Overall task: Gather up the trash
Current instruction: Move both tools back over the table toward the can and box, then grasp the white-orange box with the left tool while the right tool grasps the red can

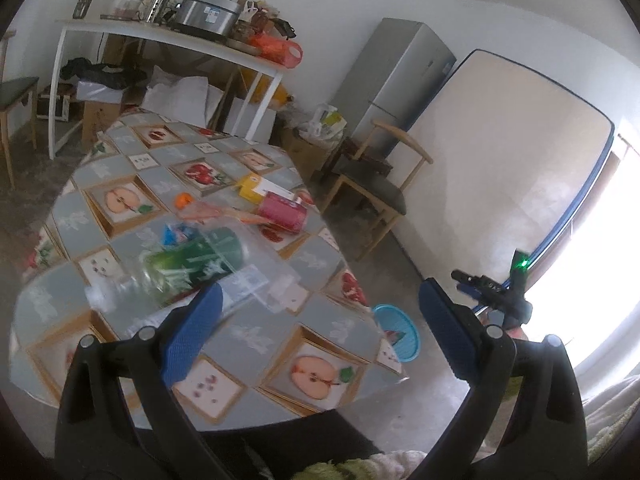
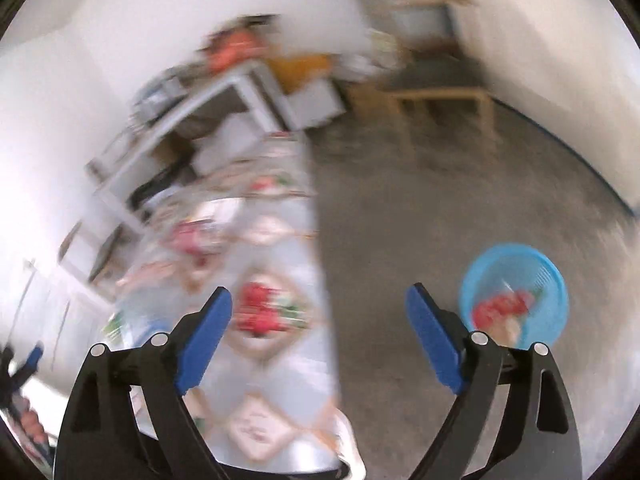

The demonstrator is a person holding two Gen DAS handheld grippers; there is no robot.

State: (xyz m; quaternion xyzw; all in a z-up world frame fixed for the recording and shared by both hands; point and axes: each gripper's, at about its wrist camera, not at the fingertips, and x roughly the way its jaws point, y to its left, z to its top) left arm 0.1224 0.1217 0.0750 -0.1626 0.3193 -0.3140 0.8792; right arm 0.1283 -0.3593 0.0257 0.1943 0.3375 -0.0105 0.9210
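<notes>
While the trash lies scattered across the middle of the table (image 1: pixel 256 344), neither tool grips any of it. A green wrapper (image 1: pixel 196 262) sits under crumpled clear plastic (image 1: pixel 248 280), with a blue packet (image 1: pixel 178 234) just behind it. Farther back lie an orange bottle cap (image 1: pixel 184 200), a long orange wrapper (image 1: pixel 228 214), a pink box (image 1: pixel 282 212) and a yellow box (image 1: pixel 254 186) near the table's right edge. On the floor beside the table stands a blue basket (image 1: pixel 400 334), which holds something red.

The left gripper (image 1: pixel 320 328) hangs above the near end of the table with its jaws spread wide and nothing between them; its left pad overlaps the clear plastic in view, though contact cannot be judged. The right gripper (image 2: pixel 320 344) is also wide open and empty, poised over the table edge and the floor, in a heavily blurred view, with the basket (image 2: pixel 516 296) just right of its right finger.
</notes>
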